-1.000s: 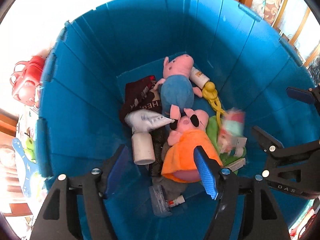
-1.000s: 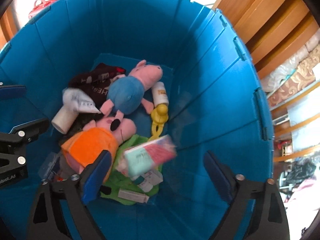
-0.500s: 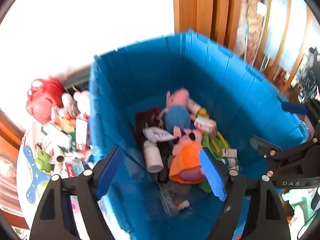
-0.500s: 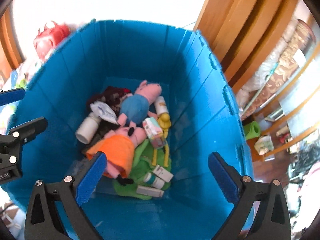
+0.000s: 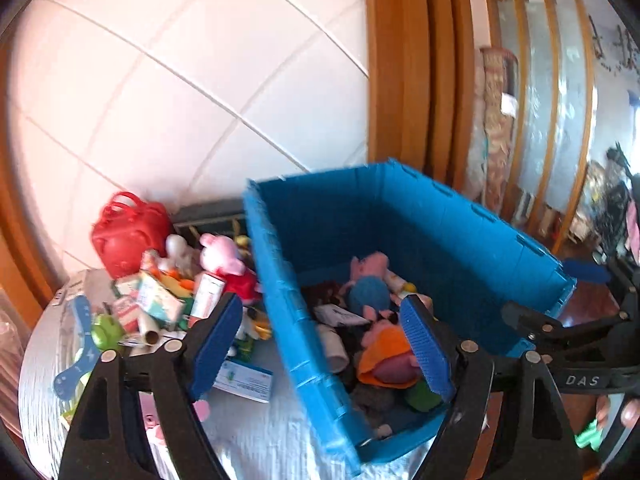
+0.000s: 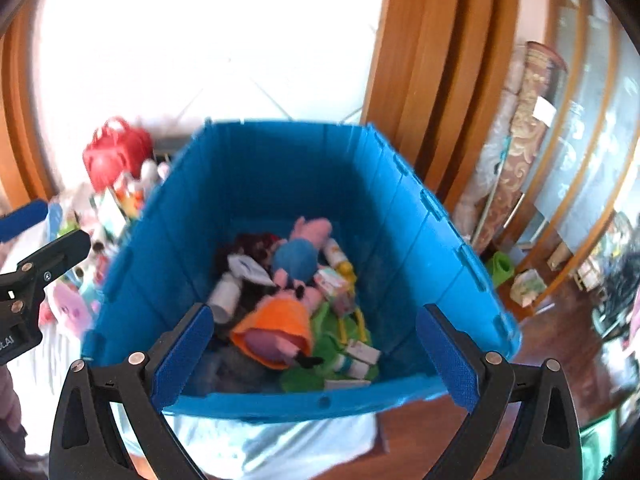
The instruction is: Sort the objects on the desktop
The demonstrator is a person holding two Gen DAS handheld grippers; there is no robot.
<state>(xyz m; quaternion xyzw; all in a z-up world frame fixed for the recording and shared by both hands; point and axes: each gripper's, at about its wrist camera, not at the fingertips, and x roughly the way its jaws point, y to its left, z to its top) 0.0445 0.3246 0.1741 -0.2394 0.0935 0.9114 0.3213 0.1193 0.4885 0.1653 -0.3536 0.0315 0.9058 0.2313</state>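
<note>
A white-covered table (image 5: 256, 436) fills the lower left of the frame, bearing a blue crate (image 5: 304, 344) at centre and a toy clutter (image 5: 160, 300) left of it.

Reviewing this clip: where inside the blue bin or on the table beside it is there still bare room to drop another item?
Inside the blue bin, bare floor shows along the right wall, right of the yellow toy, and in the far left corner behind the dark cloth. The middle is crowded. On the table, the cloth near the left gripper is barer; the pile by the red bag is packed.
</note>
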